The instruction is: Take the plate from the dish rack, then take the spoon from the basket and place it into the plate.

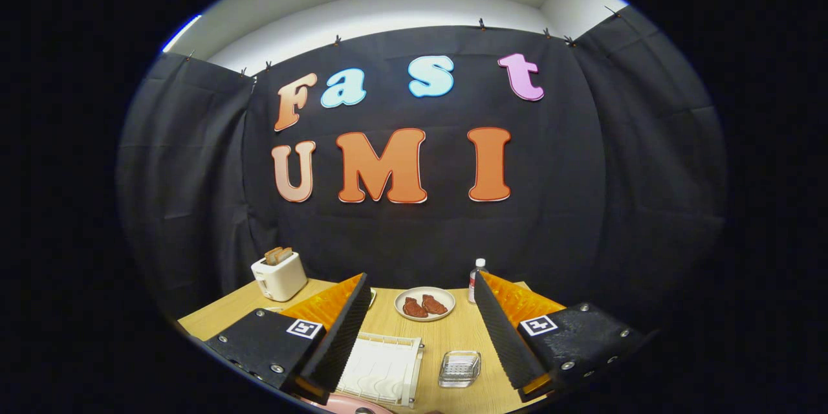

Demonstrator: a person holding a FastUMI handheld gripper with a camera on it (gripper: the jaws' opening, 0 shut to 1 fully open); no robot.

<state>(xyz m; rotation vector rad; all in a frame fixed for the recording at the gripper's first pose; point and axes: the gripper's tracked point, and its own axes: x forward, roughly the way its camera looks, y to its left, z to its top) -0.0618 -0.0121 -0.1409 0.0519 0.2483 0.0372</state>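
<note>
The gripper (422, 278) is held up over the counter (440, 336) with its 2 fingers (336, 336) wide apart and nothing between the pads. Just ahead, low between the fingers, sits the white dish rack (381, 369), and right beside it a small clear basket (459, 369). I can't make out a spoon in it from here. A pink rim (352, 406) peeks out below the rack; it might be the task's plate, too little of it shows to say. Whichever pick is up, I'd keep the fingers this wide, come down straight and grip by an edge, since rack and basket sit close. Beyond them is a plate of food (425, 304), a bottle (477, 279) and a toaster (279, 275) near the back edge. The bare wood in the middle looks like the roomiest lane
</note>
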